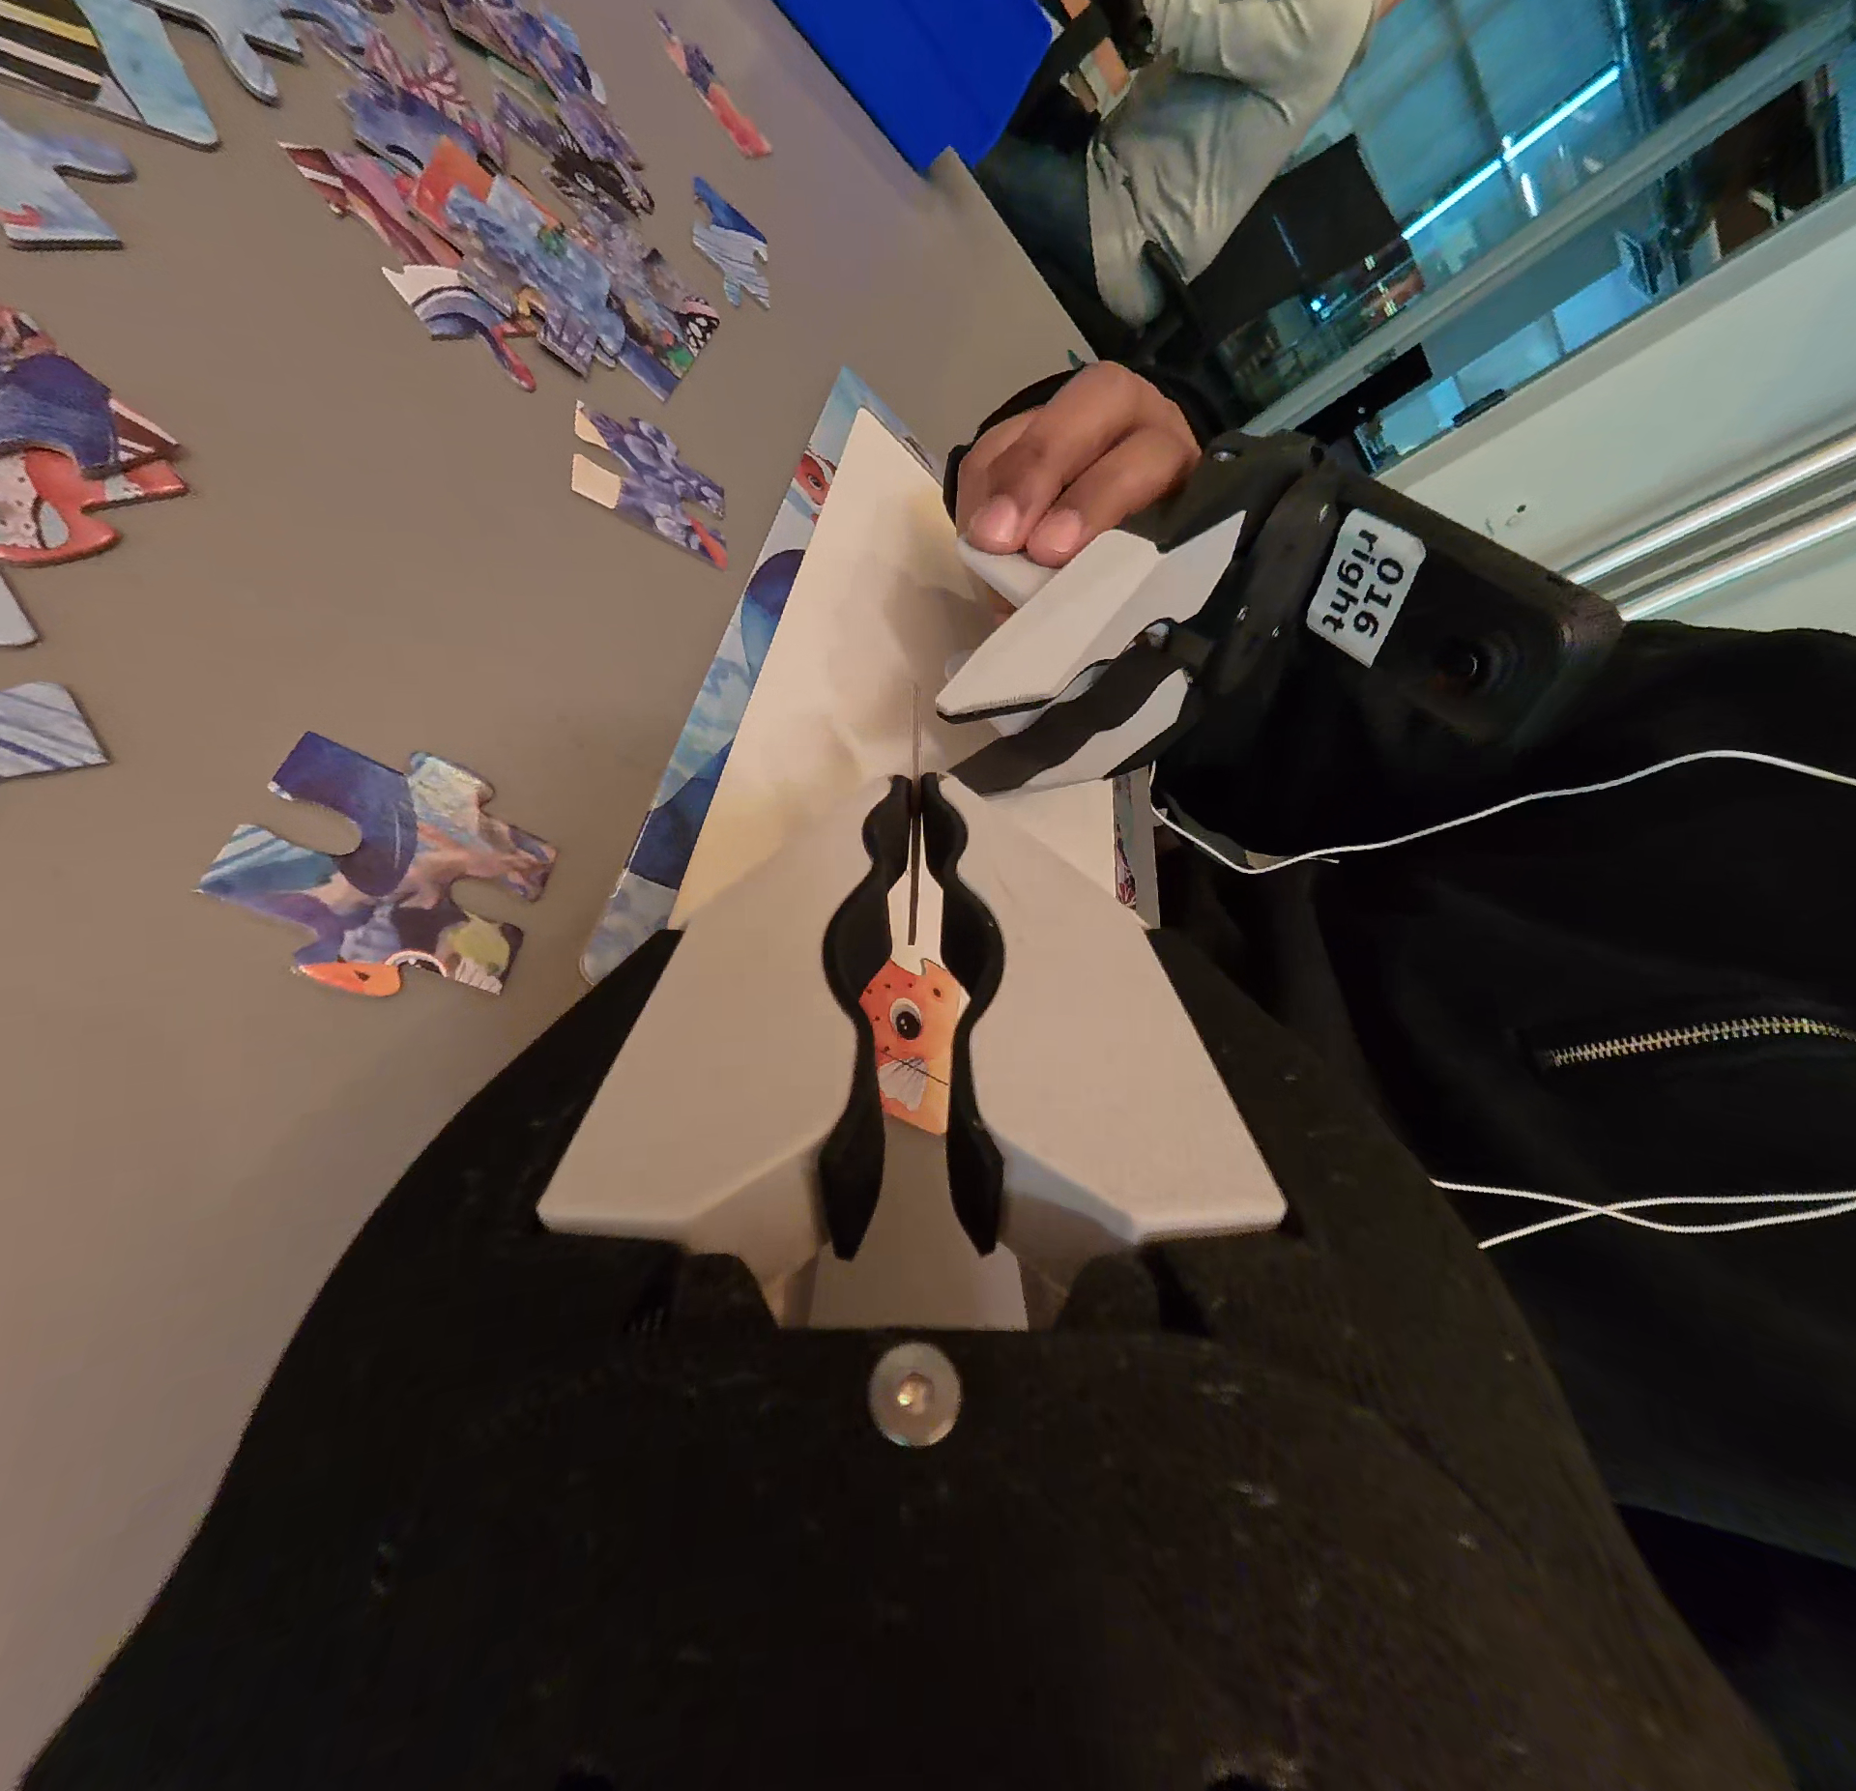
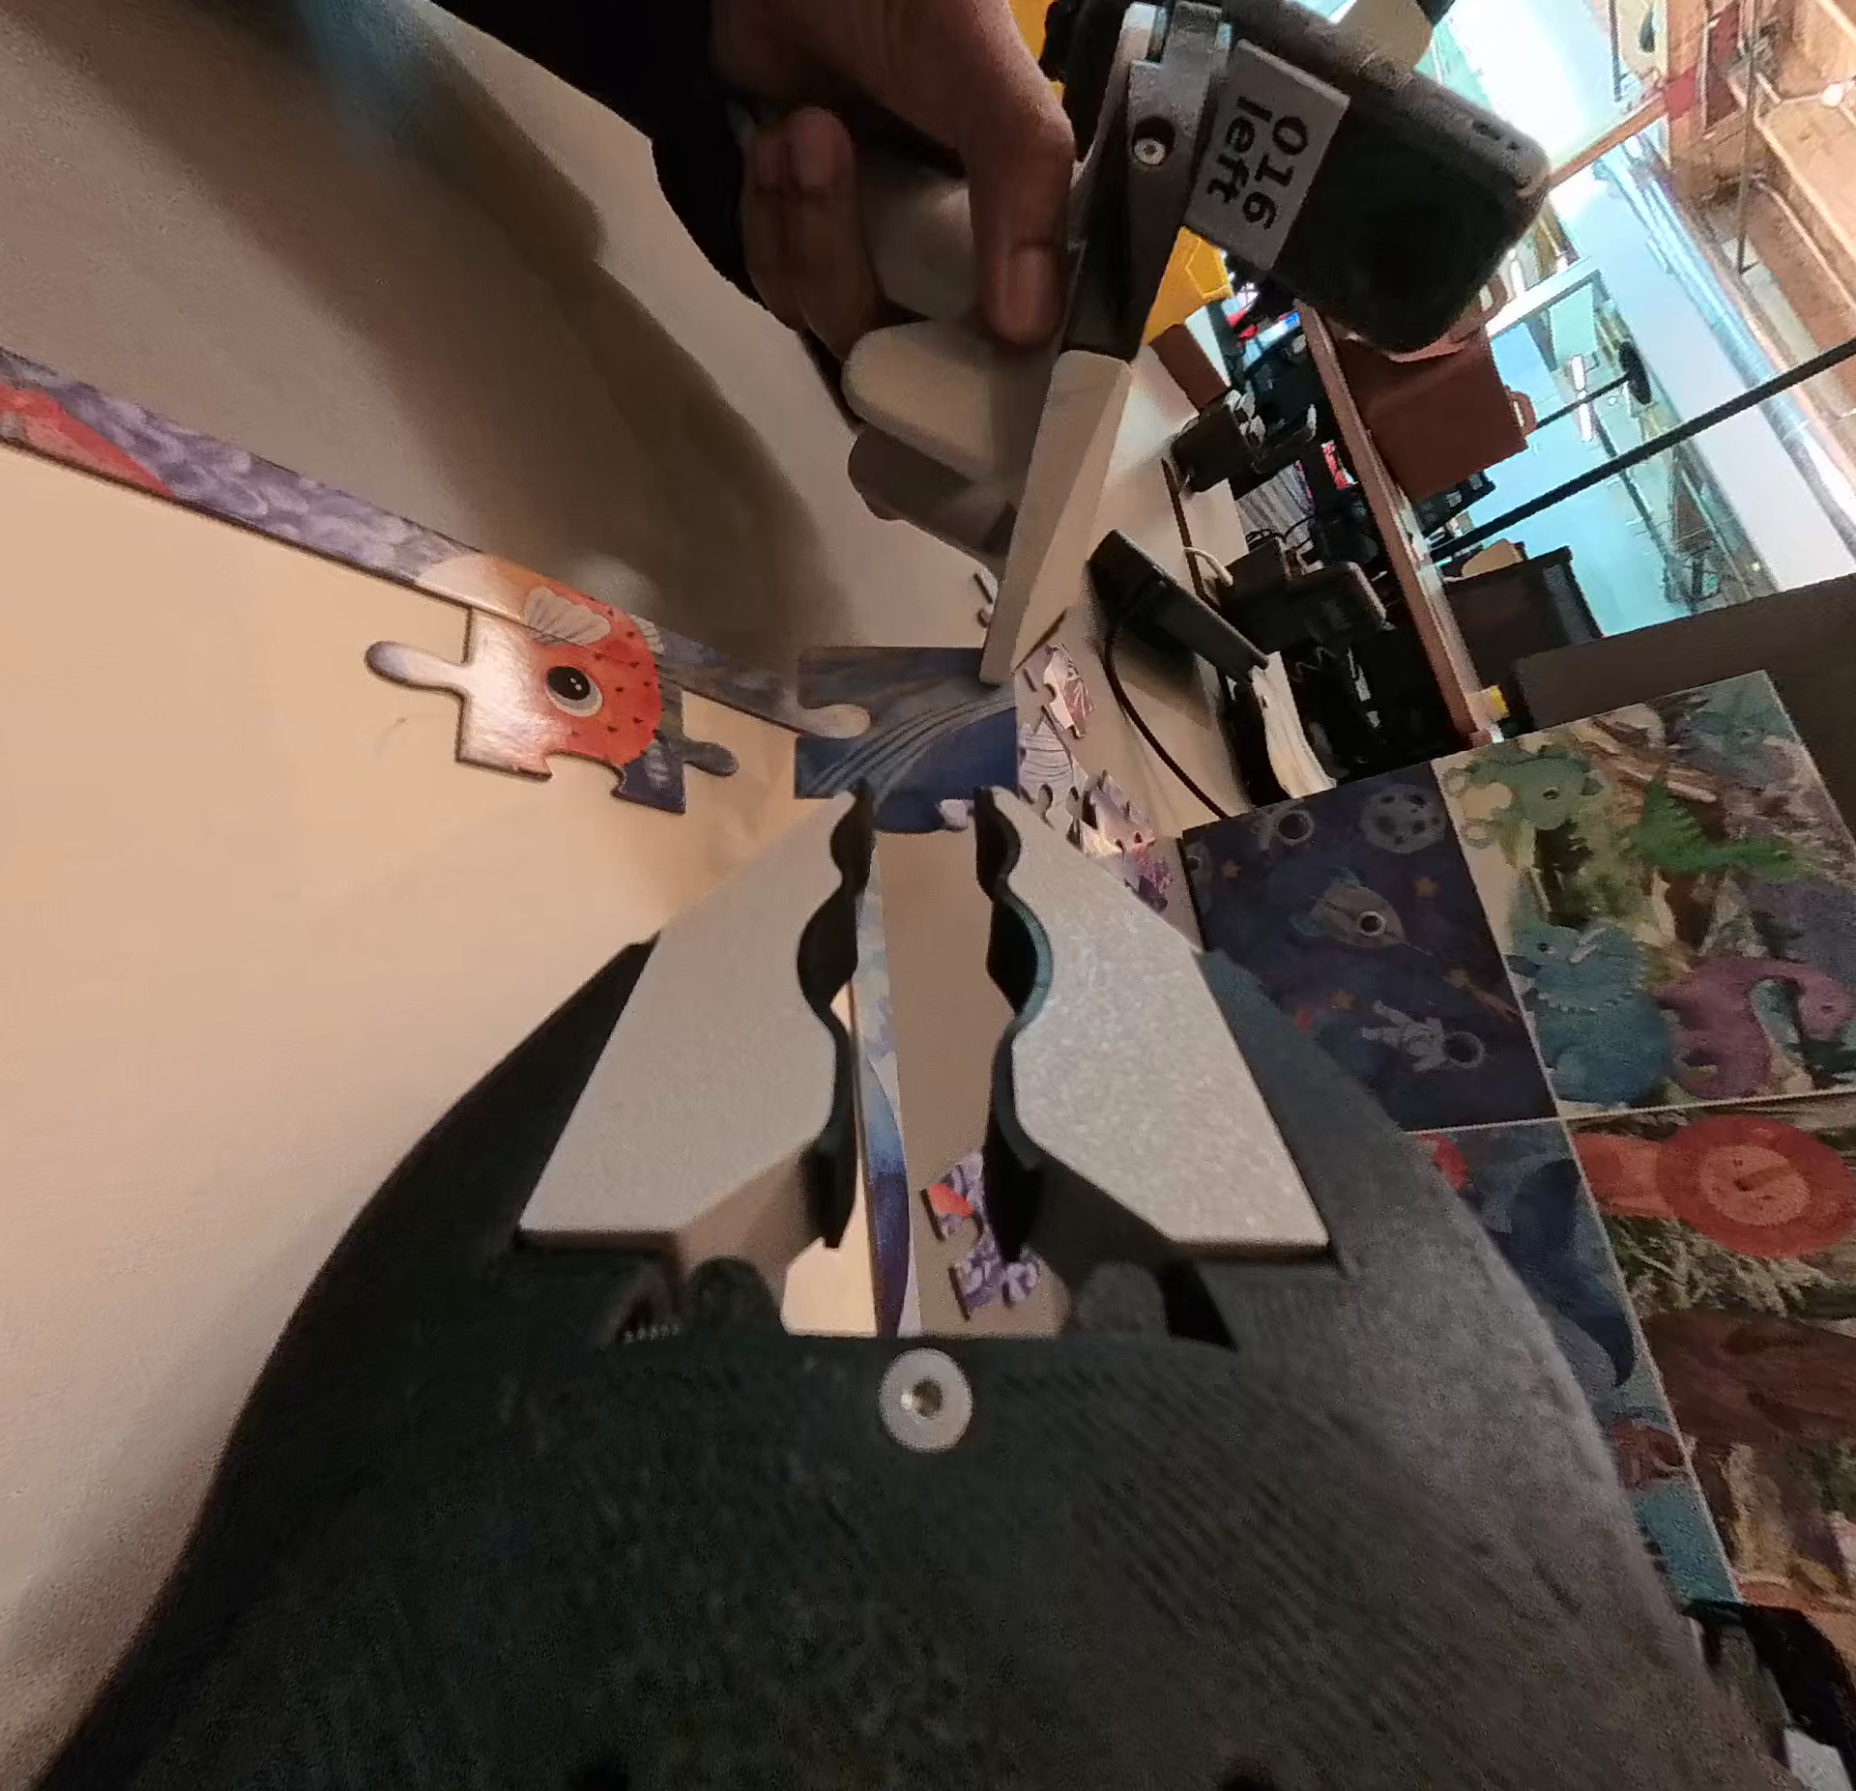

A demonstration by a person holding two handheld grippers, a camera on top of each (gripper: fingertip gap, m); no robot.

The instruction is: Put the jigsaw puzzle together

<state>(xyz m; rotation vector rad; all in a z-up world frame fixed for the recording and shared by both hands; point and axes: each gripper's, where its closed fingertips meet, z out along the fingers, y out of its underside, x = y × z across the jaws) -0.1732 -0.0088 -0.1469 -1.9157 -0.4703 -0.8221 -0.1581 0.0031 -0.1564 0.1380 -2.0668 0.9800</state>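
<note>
My left gripper [image 1: 914,789] is shut on a thin puzzle piece [image 1: 914,729], seen edge-on. In the right wrist view the left gripper [image 2: 992,676] grips a blue piece with white stripes [image 2: 904,739] by its edge, over the cream puzzle board [image 2: 201,839]. An orange fish piece [image 2: 562,688] lies joined in the border row; it also shows between my left fingers [image 1: 909,1030]. My right gripper [image 2: 919,819] is open just before the blue piece and shows close by in the left wrist view [image 1: 954,739]. A thin blue-white edge [image 2: 879,1040] rests against its left finger.
Several loose pieces [image 1: 382,869] and a heap of them [image 1: 542,237] lie on the grey table [image 1: 301,588]. A blue bin [image 1: 904,36] and a seated person [image 1: 1205,136] are at the far edge. Picture-printed puzzle boxes [image 2: 1506,939] and cabled devices [image 2: 1306,588] stand to my right. The tips of both grippers are at nearly the same place.
</note>
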